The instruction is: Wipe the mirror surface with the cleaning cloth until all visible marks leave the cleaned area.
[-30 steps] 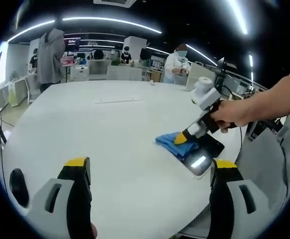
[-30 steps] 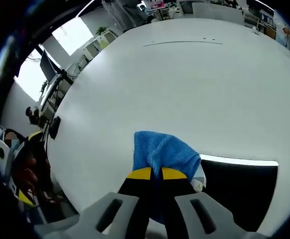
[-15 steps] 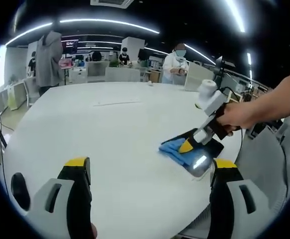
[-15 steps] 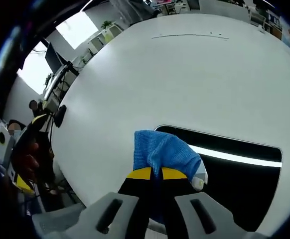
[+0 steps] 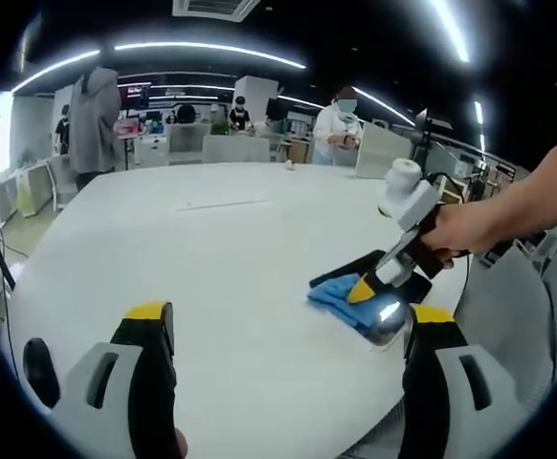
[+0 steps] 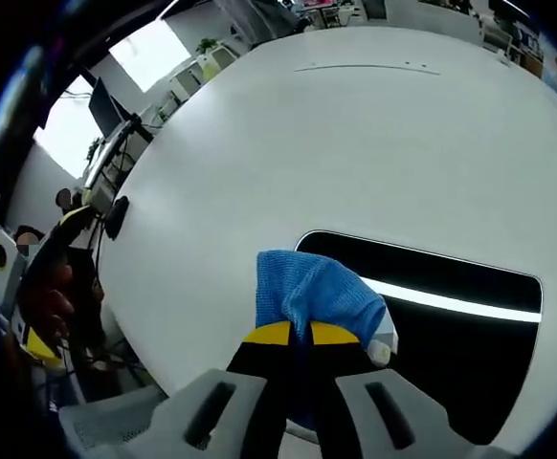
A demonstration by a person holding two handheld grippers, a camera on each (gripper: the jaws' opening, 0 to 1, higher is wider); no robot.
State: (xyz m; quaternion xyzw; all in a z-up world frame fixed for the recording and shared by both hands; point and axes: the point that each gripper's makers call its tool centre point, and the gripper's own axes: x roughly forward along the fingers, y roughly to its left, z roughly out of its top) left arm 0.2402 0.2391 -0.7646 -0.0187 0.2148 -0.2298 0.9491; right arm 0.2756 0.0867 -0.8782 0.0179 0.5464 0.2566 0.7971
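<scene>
A dark rectangular mirror (image 6: pixel 460 325) lies flat on the white round table (image 6: pixel 355 143), reflecting a bright light strip. My right gripper (image 6: pixel 300 334) is shut on a blue cleaning cloth (image 6: pixel 312 292), which rests on the mirror's left end. In the left gripper view the same cloth (image 5: pixel 341 293) and mirror (image 5: pixel 386 320) lie at the table's right edge, with the right gripper (image 5: pixel 363 288) held by a person's hand pressing down on them. My left gripper (image 5: pixel 283 330) hovers open over the near table, nothing between its jaws.
Several people stand at desks beyond the far side of the table (image 5: pixel 211 239). A person's forearm (image 5: pixel 518 201) reaches in from the right. Office chairs and monitors (image 6: pixel 97 124) stand past the table's left edge in the right gripper view.
The right gripper has slid the cloth from beside the mirror's end onto its surface and a little further along it. The left gripper stays where it was.
</scene>
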